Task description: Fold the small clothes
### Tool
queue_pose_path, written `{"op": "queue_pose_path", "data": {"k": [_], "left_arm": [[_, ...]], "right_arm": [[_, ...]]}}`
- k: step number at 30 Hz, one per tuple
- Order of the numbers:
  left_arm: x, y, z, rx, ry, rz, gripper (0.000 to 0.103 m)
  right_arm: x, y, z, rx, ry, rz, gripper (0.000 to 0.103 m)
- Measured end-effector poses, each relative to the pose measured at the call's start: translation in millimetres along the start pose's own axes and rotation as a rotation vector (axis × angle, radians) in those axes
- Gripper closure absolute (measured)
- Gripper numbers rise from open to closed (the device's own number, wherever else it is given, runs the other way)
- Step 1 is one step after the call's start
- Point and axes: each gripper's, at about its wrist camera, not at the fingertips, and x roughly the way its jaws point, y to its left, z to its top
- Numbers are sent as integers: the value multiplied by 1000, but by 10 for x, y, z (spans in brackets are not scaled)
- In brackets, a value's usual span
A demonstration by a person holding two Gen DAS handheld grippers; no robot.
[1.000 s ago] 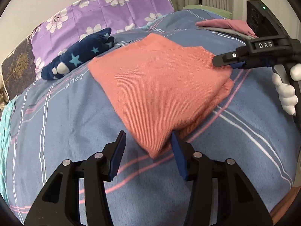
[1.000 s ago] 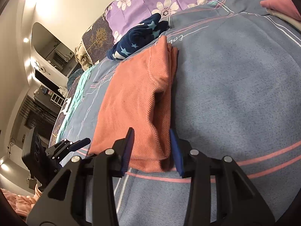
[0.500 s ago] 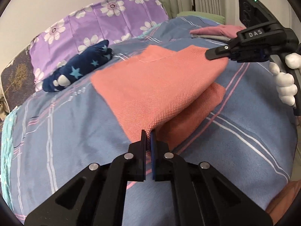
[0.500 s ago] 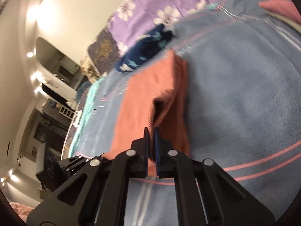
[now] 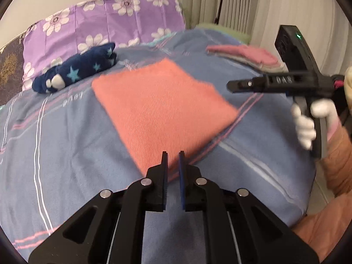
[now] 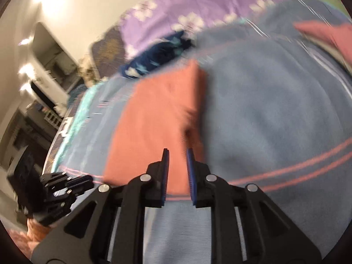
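1. The left wrist camera is sitting behind the left gripper [image 5: 172, 154], looking forward and down along its jaws at the bed [image 5: 66, 136], with the folded coral garment [image 5: 160, 105] lying just beyond the jaw tips.
2. The right wrist camera is riding behind the right gripper [image 6: 177, 151], also tilting down, close over the same garment [image 6: 154, 127] from its other side; this view is blurring.
3. Both views are sharing the garment, the star-patterned navy cloth [image 5: 74, 72] and the purple floral pillow [image 5: 105, 24] beyond the jaws.
4. Each camera is catching the opposite gripper: the right one [image 5: 231, 86] right of the left jaws, the left one [image 6: 88, 179] low and left of the right jaws.
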Motion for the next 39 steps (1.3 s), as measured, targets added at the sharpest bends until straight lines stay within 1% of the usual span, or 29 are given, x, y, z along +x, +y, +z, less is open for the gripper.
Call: {"op": "queue_pose_path", "data": {"k": [1, 2, 4, 5, 6, 7, 8, 9, 10, 12, 14, 15, 16, 17, 18, 20, 21, 22, 26, 29, 33, 37, 39], "left_arm": [[49, -9, 33, 4, -2, 12, 91], [147, 2, 58, -3, 6, 17, 85], [355, 58, 46, -43, 56, 20, 76], [498, 90, 13, -66, 104, 28, 76], [636, 118, -55, -87, 137, 31, 75], [656, 118, -85, -92, 127, 27, 75], [642, 112, -88, -89, 119, 27, 74], [623, 101, -83, -85, 117, 26, 74], [616, 93, -82, -81, 118, 27, 73], [608, 89, -78, -86, 118, 28, 73], [554, 82, -31, -92, 116, 29, 72], [526, 91, -4, -91, 105, 26, 70], [501, 120, 34, -88, 88, 26, 64], [472, 144, 86, -85, 71, 31, 57], [459, 200, 127, -84, 63, 37, 54], [490, 291, 217, -88, 55, 70, 53], [508, 325, 261, -94, 55, 77, 53], [532, 358, 297, -104, 58, 78, 53], [597, 385, 371, -119, 64, 76, 53], [656, 371, 370, -107, 80, 75, 46], [745, 428, 339, -118, 104, 85, 45], [828, 518, 325, -156, 121, 61, 44], [894, 589, 320, -184, 134, 35, 42]], "right_arm": [[-6, 70, 11, -27, -10, 13, 85], [9, 154, 17, -64, -18, 20, 85], [104, 225, 27, -106, -11, 2, 85], [197, 221, 19, -112, 4, -21, 85], [302, 179, 0, -107, 23, -69, 85], [415, 112, -41, -103, 48, -152, 91], [508, 44, -96, -103, 76, -209, 96], [581, -28, -165, -96, 95, -224, 98], [561, -67, -211, -90, 71, -200, 98], [520, -57, -187, -85, 74, -187, 98], [480, -38, -141, -80, 83, -178, 95], [445, -36, -112, -73, 84, -160, 87], [403, -16, -80, -68, 79, -137, 76], [339, -7, -26, -65, 61, -112, 71], [278, -2, 43, -70, 38, -109, 66], [230, -6, 189, -87, 6, -134, 61], [235, -24, 255, -90, 1, -148, 55], [255, -32, 292, -90, 2, -149, 53], [455, -154, 401, -53, 49, -143, 52], [579, -195, 360, -44, 82, -132, 52], [672, -247, 328, -27, 108, -118, 50], [722, -275, 363, -22, 113, -85, 44], [758, -283, 385, -24, 120, -71, 42]]}}
